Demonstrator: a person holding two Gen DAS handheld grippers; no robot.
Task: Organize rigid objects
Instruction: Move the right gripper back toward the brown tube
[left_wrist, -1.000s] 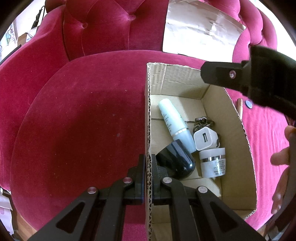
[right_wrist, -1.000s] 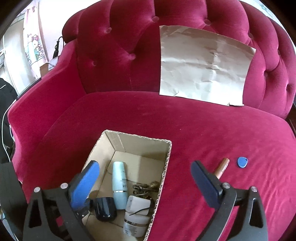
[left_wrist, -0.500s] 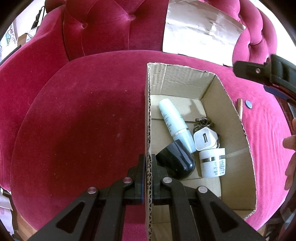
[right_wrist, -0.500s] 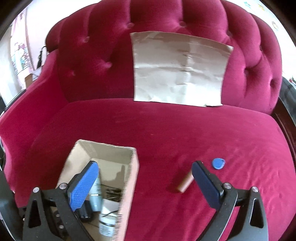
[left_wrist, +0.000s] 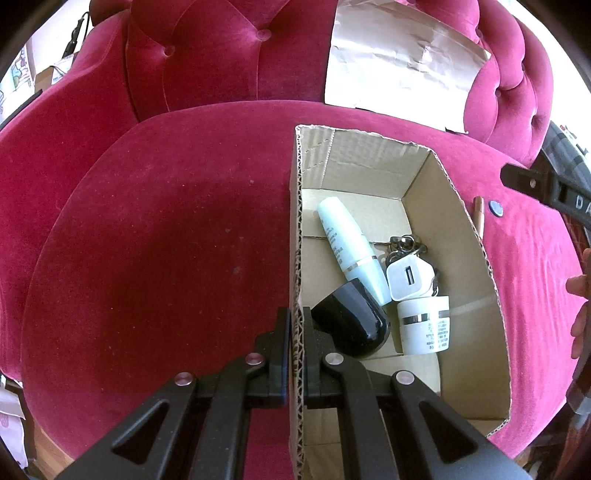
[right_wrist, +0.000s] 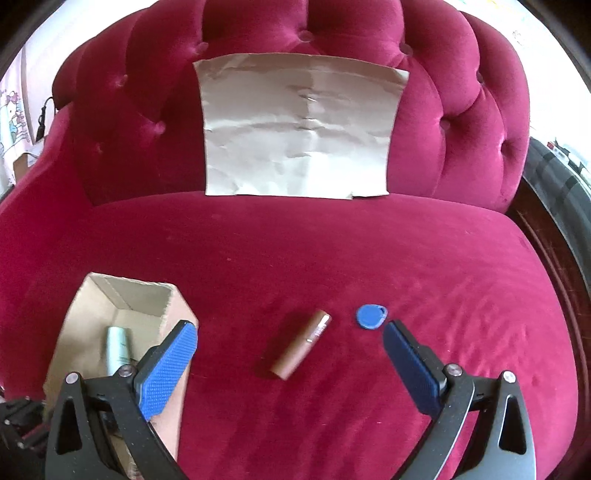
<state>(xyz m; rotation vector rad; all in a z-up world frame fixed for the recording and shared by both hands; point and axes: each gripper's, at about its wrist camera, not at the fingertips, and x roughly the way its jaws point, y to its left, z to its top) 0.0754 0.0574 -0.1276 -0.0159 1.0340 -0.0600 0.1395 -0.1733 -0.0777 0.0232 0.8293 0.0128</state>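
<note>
Cardboard box (left_wrist: 454, 236) on the red sofa (left_wrist: 166, 240) is pinched at its left wall by the left gripper (left_wrist: 295, 354), jaws narrow on the cardboard. Only the left wrist view shows the pale tube (left_wrist: 349, 247), white charger (left_wrist: 408, 277), keys (left_wrist: 406, 243), black cap (left_wrist: 354, 321) and white jar (left_wrist: 424, 325) inside. The right wrist view shows the right gripper (right_wrist: 288, 354), jaws wide, hovering over a brown tube (right_wrist: 301, 345) beside a blue tag (right_wrist: 371, 315) on the seat.

Crumpled paper sheet (right_wrist: 301, 127) propped against red velvet sofa (right_wrist: 332, 251) backrest.
</note>
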